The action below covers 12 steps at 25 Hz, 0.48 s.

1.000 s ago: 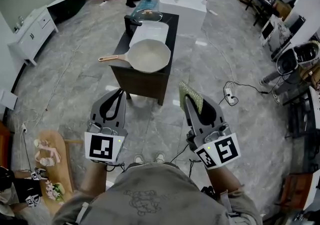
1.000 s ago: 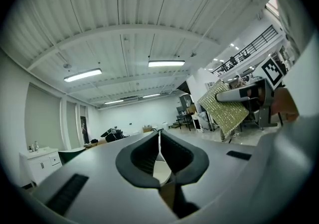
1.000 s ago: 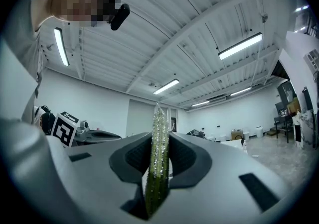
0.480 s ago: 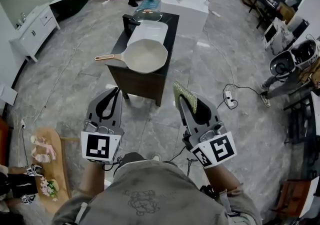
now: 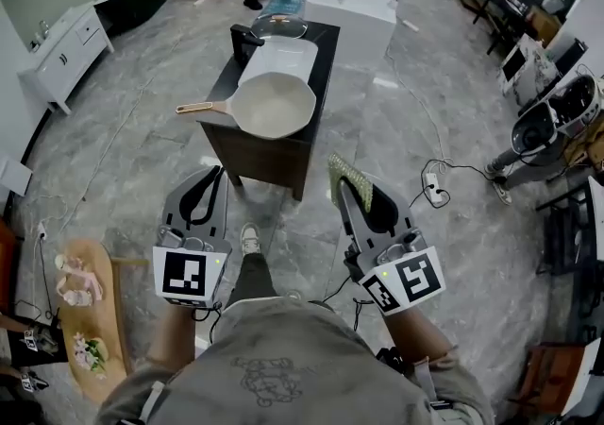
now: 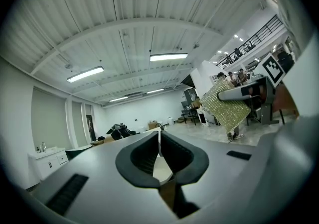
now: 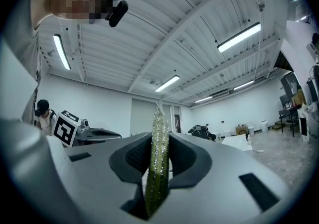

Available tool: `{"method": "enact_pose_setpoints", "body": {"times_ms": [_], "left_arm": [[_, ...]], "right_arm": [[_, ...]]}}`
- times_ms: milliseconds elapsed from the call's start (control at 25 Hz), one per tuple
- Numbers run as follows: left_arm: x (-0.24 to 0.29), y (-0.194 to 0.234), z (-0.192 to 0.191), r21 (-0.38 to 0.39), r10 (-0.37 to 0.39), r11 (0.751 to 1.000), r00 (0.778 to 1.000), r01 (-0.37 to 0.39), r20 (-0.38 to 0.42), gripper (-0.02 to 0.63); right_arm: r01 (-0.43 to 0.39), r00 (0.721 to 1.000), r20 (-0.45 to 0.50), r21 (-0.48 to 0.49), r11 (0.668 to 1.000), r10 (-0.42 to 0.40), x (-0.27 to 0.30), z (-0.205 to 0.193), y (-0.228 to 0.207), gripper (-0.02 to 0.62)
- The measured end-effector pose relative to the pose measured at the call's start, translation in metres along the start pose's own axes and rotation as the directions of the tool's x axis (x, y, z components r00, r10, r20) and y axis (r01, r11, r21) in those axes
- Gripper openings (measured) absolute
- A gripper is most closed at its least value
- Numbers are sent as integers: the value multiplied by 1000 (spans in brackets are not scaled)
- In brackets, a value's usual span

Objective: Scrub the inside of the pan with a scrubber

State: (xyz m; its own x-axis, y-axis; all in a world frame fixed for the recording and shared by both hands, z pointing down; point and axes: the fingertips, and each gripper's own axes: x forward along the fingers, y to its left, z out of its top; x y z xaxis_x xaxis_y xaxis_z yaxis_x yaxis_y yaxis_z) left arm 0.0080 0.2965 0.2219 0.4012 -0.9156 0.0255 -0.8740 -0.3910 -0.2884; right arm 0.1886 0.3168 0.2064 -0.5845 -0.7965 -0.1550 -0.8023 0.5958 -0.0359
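Note:
A cream pan [image 5: 276,105] with a wooden handle [image 5: 199,109] rests on a dark counter [image 5: 222,91], well ahead of both grippers. My right gripper [image 5: 344,185] is shut on a green glittery scrubber [image 5: 345,174], which stands upright between its jaws [image 7: 158,154]. My left gripper [image 5: 209,176] is shut with nothing in it, its jaws meeting edge to edge [image 6: 159,148]. From the left gripper view the scrubber [image 6: 228,105] shows at the right. Both grippers hover over the floor, short of the counter.
A white sink basin [image 5: 281,60], a black faucet [image 5: 244,40] and a glass lid [image 5: 279,28] sit on the counter behind the pan. A white island [image 5: 352,0] stands beyond. A person bends over boxes at the back. A power strip and cable [image 5: 434,185] lie on the floor at right.
The counter and pan have shifted slightly up and left in the head view. Both grippers sit a little lower in the frame. A shoe and leg now show between the grippers.

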Motion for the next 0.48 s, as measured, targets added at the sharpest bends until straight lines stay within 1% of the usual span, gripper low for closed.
{"method": "enact_pose_setpoints", "body": {"times_ms": [160,320,480], "left_arm": [[17,10,-10,1,-7,1000,1000,7,-15,26],[38,22,-12,28,-26,999,1000,26,6,26],[58,36,-16,28,-35,999,999,35,-4,26]], "right_arm": [[1,1000,-9,-7,1000,-1,15,-8,-5,77],[17,1000,-11,-7,1000,-17,33,-13,-14,78],[28,999,-17,0,1000,-28,53,-20,-24,77]]}}
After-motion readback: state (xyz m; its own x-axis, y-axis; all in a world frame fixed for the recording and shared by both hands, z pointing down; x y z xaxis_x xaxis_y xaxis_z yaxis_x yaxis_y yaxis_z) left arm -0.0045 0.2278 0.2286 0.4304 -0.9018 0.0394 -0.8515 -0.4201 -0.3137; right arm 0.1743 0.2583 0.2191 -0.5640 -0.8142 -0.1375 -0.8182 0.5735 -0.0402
